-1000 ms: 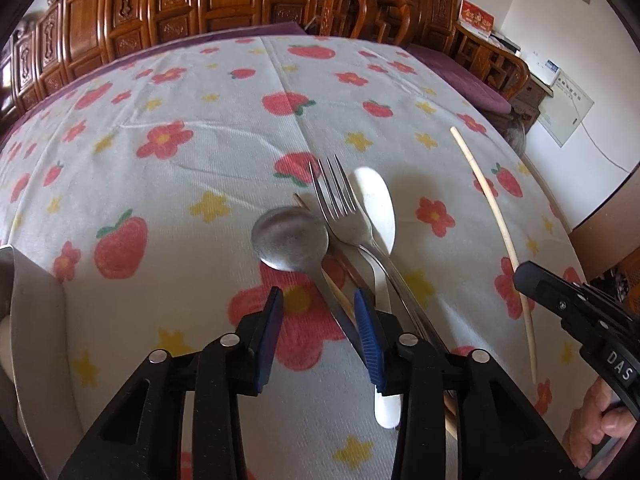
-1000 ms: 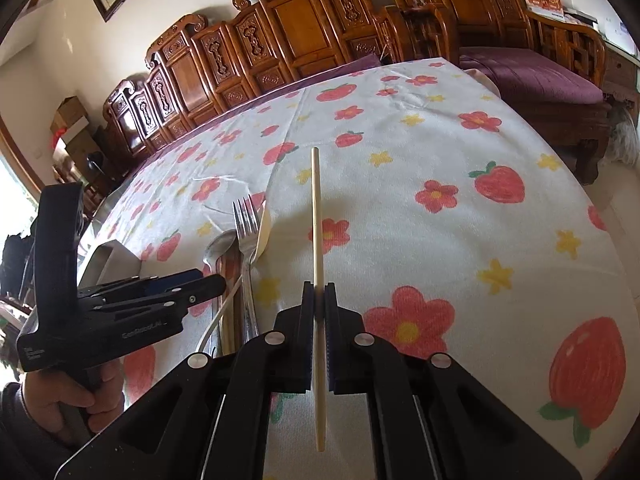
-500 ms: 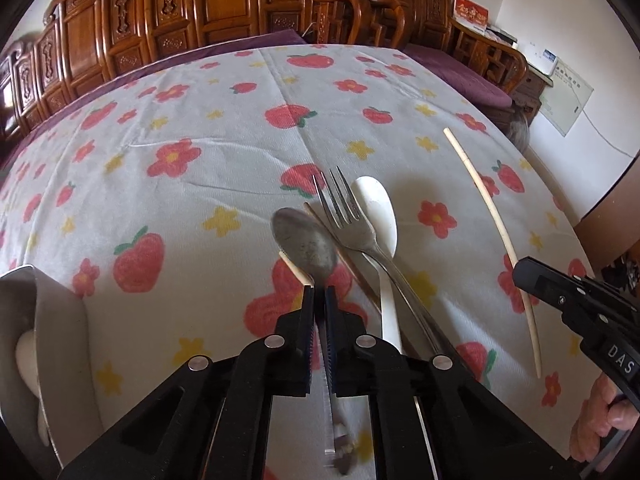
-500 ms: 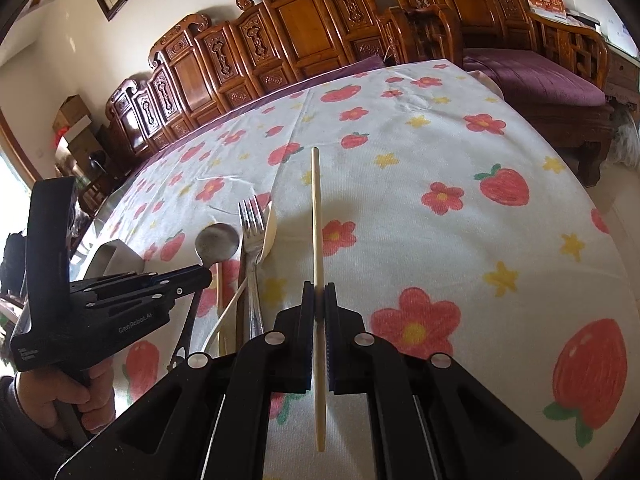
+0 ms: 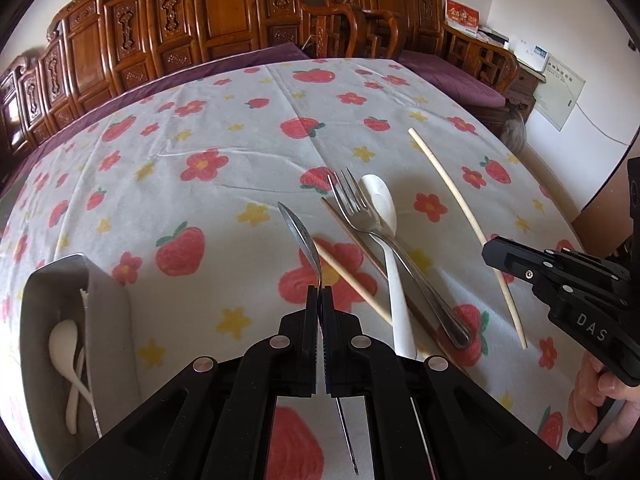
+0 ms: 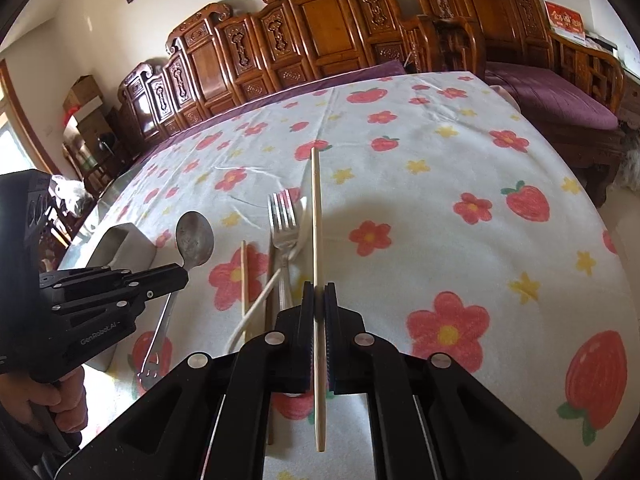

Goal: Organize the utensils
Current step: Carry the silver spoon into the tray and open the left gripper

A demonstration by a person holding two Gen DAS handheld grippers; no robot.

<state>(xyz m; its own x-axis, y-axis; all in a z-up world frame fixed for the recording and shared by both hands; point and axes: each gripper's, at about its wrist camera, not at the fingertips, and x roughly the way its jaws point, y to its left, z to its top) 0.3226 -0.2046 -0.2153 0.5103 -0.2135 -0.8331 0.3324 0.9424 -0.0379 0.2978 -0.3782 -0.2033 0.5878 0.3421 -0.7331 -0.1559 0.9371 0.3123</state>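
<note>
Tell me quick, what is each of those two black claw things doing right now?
Left gripper: shut on the metal spoon, lifted off the cloth.
Right gripper: shut on a pale chopstick.

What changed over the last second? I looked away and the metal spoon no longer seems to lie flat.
The left gripper closed on the metal spoon by its handle and lifted it off the tablecloth, bowl now turned edge-on. The right gripper stayed shut on its chopstick. The fork, white spoon and other chopstick lie where they were.
</note>
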